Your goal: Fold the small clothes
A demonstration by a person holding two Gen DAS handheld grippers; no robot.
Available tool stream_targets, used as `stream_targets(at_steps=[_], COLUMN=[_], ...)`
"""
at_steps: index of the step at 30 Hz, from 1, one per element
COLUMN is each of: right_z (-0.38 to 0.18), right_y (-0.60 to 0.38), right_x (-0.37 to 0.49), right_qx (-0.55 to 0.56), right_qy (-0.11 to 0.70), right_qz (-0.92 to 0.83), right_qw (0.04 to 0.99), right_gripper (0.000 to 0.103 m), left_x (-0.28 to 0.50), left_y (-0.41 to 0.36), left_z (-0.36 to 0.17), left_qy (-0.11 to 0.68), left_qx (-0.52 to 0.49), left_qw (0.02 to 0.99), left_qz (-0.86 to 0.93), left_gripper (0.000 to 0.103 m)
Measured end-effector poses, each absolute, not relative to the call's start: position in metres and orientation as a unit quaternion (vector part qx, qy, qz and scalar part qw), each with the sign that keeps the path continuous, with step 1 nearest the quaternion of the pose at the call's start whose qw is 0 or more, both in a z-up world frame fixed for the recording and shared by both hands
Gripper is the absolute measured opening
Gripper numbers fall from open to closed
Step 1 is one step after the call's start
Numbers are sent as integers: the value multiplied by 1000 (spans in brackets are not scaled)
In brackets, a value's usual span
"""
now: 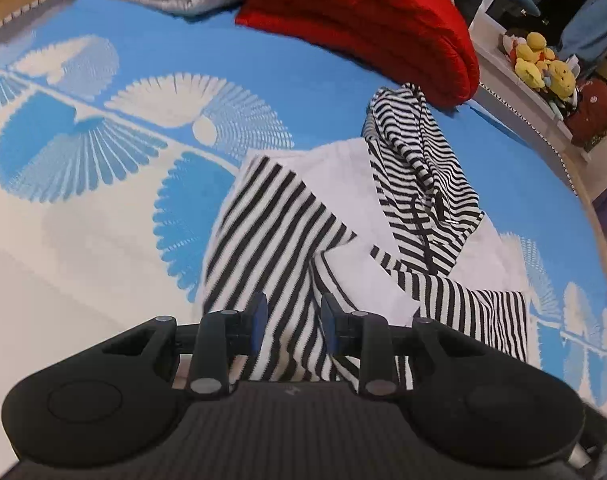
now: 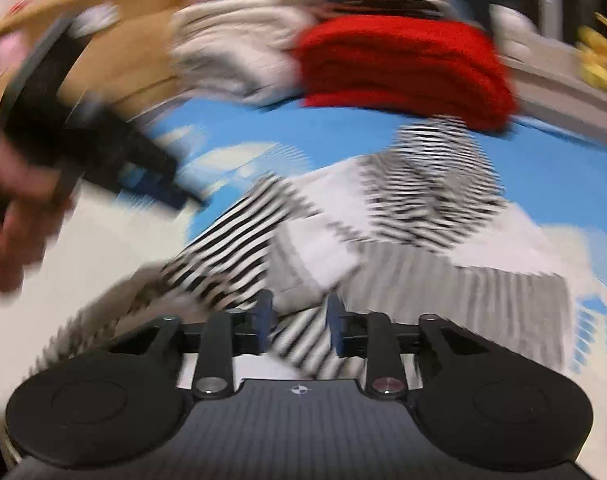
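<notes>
Striped garment (image 1: 271, 240) beneath both part-open, empty claws.

My left gripper (image 1: 290, 326) angles downward, jaws part-open, nothing pinched. My right gripper (image 2: 299, 326) – same downward tilt, jaws apart, view badly blurred. My left hand (image 2: 11, 208) wraps its handle – fingers curled.

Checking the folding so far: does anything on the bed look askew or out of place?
Yes. The striped garment lies crumpled on the blue bedspread, a sleeve twisted across its white part rather than flat. Nothing looks spilled or damaged.
</notes>
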State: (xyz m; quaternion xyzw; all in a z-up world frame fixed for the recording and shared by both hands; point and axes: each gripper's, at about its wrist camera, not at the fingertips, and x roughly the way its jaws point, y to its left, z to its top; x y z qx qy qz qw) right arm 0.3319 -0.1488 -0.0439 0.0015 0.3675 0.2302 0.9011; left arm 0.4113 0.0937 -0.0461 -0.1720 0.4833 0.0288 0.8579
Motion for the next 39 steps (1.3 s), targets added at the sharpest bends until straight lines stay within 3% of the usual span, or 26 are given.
stream_targets(at_steps=[6,10,16,22,23,25,27,32,35,37,39], right_z=[-13,-49,-91,-117,-117,-119,-119,-122,-122,-121,-121], right_y=[-196,-213,-250,-254,-254,-254,-257,-259,-259,-259,-260], right_x=[335,329,336,344,345,349,349,354,354,354,354], right_qx=[85,76,155,171,167,168,179,184,188,190,191], right_qy=[407,438,511,546,547,551,554,556,558,558,559], right_qz=[70,11,-39,-35,-36,-37,-42,-45,-50,-54,-60], right_qw=[907,896,844,819,820,816,812,809,807,806,805], right_gripper=[43,44,44,49,50,50,50,50,50,50,50], left_x=[420,425,434,435,434,434,434,398,368,359,357], left_y=[60,28,-12,-37,-38,-35,-21,31,59,72,83], left_z=[-75,-83,-109,-136,-136,-134,-123,-65,-57,-60,-59], left_qy=[486,467,456,470,468,463,461,409,415,427,414], left_qx=[-149,-117,-71,7,14,18,-18,-168,-229,-249,-253], left_qw=[861,876,885,882,883,886,887,890,862,842,840], left_qz=[-9,-43,-54,-36,-35,-27,-8,111,178,214,241], left_gripper=[33,34,51,51,48,20,7,8,16,41,41])
